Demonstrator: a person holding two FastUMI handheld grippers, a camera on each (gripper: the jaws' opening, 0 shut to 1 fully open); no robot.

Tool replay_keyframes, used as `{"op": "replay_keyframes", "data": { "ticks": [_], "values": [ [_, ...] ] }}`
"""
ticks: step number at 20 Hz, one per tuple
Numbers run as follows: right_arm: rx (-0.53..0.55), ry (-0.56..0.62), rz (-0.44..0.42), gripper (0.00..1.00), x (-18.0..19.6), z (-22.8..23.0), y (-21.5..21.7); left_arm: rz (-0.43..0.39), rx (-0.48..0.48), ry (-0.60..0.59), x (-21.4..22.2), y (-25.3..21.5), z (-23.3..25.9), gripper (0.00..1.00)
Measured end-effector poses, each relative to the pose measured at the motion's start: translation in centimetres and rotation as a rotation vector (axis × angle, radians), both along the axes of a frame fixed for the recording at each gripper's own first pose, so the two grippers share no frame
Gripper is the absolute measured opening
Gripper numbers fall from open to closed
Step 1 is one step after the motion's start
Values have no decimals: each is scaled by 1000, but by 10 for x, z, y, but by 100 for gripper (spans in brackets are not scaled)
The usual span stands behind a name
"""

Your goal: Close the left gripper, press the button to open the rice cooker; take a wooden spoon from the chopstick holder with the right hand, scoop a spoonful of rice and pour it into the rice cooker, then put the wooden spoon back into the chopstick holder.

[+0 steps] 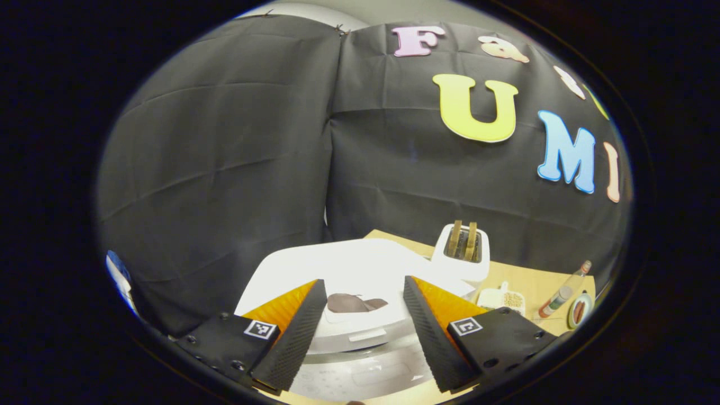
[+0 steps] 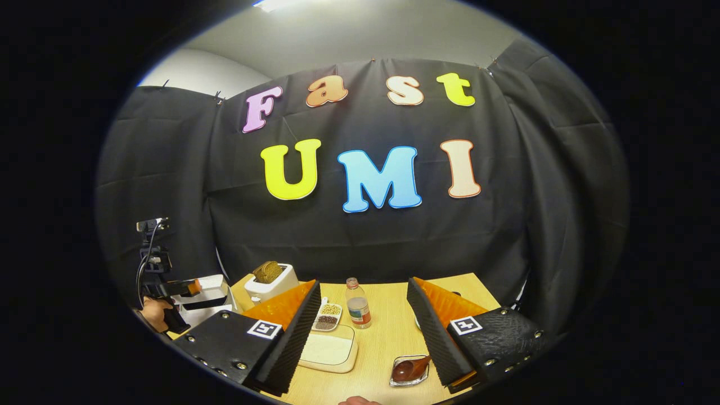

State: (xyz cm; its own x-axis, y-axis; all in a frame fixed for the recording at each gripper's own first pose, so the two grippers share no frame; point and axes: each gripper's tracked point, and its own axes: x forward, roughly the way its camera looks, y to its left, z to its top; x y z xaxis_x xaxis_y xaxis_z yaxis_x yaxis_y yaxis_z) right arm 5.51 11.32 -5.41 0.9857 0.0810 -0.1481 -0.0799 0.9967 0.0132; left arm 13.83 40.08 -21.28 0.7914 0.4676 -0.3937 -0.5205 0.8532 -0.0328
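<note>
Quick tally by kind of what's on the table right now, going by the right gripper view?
Appliances: 2 (rice cooker, toaster)
Bottles: 1 (bottle)
Trays and dishes: 3 (rice tray, grain dish, spoon dish)
Total: 6

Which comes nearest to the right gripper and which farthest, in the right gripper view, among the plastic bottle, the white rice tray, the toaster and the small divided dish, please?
From the right gripper:
1. White rice tray, low between the fingers, towards the left one.
2. Small divided dish, just behind the tray.
3. Plastic bottle, upright mid-table; close to the dish, hard to rank against it.
4. Toaster, far left, by the booth wall.
</note>
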Motion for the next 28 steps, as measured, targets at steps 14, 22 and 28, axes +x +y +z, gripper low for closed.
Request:
{"op": "replay_keyframes", "data": {
  "ticks": [14,22,28],
  "values": [
    [-6,38,-47,93,-7,-9,-23,-8,-34,116,-10,-9,-45,96],
    [34,33,-61,93,-10,-8,-33,-35,-33,118,-12,-11,-45,97],
    [9,3,-37,93,-11,1,-38,-95,15,-22,-14,-33,18,92]
  ]
}}
